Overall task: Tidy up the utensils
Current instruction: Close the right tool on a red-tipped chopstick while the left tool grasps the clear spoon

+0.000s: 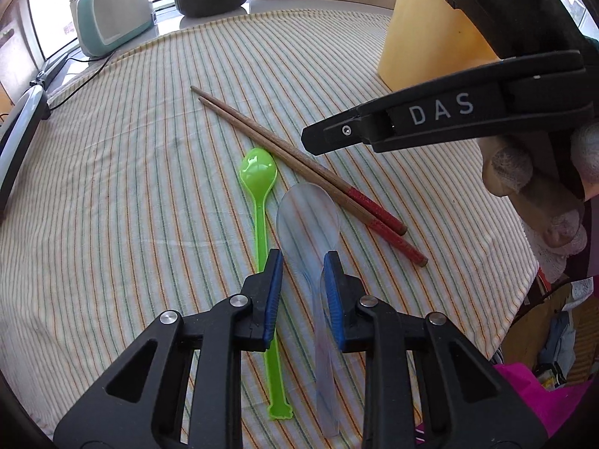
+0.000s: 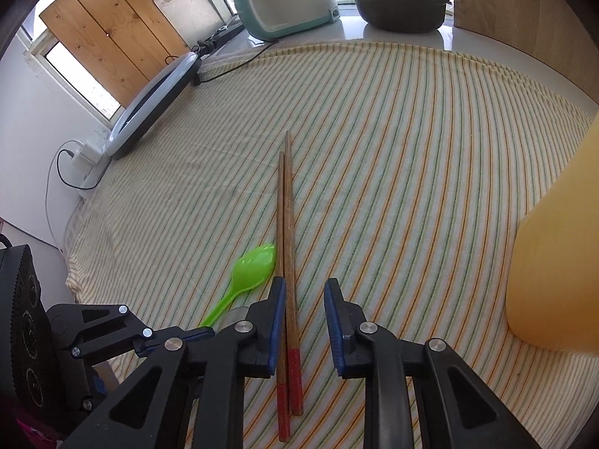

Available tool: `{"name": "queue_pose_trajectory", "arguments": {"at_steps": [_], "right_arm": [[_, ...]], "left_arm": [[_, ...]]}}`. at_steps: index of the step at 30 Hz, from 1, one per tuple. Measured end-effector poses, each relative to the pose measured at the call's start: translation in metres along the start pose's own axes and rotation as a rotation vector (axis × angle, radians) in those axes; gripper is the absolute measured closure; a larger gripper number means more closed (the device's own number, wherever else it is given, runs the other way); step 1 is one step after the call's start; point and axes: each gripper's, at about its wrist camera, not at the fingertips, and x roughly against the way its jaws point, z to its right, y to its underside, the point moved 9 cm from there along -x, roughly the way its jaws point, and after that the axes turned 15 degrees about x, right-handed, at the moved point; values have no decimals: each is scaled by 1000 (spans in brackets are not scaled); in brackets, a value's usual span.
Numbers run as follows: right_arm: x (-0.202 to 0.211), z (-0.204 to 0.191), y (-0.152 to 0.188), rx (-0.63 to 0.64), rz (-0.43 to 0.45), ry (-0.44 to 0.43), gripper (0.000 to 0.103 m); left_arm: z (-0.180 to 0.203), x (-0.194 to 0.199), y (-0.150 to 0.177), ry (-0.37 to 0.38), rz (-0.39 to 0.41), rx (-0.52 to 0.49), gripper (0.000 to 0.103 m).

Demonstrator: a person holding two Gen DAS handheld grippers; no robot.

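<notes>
Two black grabbers with blue pads hung over a table with a striped cloth [image 2: 393,142] on it. The left gripper [image 1: 304,262] pointed down at a clear plastic spoon [image 1: 309,220]. The spoon lay flat on the cloth, and its neck sat between the two pads. The right pad looked very close to the spoon's handle, but I could not tell if it touched. There was a gap between the pads, so the claw was partly open and did not squeeze the spoon. A green spoon [image 1: 260,202] lay just beside the clear one, on its left, with its thin handle passing under the left pad. The right gripper [image 2: 304,284] pointed down at a pair of wooden chopsticks [image 2: 286,247] with red ends. The chopsticks lay side by side on the cloth, right up against the inside of its left pad. The other pad stood apart from them, so this claw was partly open too and had no hold on them. The bowl of the green spoon touched the chopsticks. A tall yellow tub [image 1: 430,33] stood on the cloth off to the right. At the far edge sat a dark pot with a yellow lid [image 2: 398,0] and a blue-green and white machine [image 2: 284,3].
</notes>
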Motion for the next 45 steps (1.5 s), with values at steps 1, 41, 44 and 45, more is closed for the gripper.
{"name": "queue_pose_trajectory", "arguments": {"at_steps": [1,41,44,45], "right_arm": [[-3,0,0,-5,-6,-5,84],[-17,9,-7,53,-96,114,98],[-16,10,-7,47,-96,108,98],[-16,11,-7,42,-95,106,98]], "left_arm": [[-1,1,1,5,-2,4,80],[0,-15,-26,23,-3,-42,93],[3,-11,-28,28,18,-44,99],[4,-9,-28,32,22,-45,100]]}}
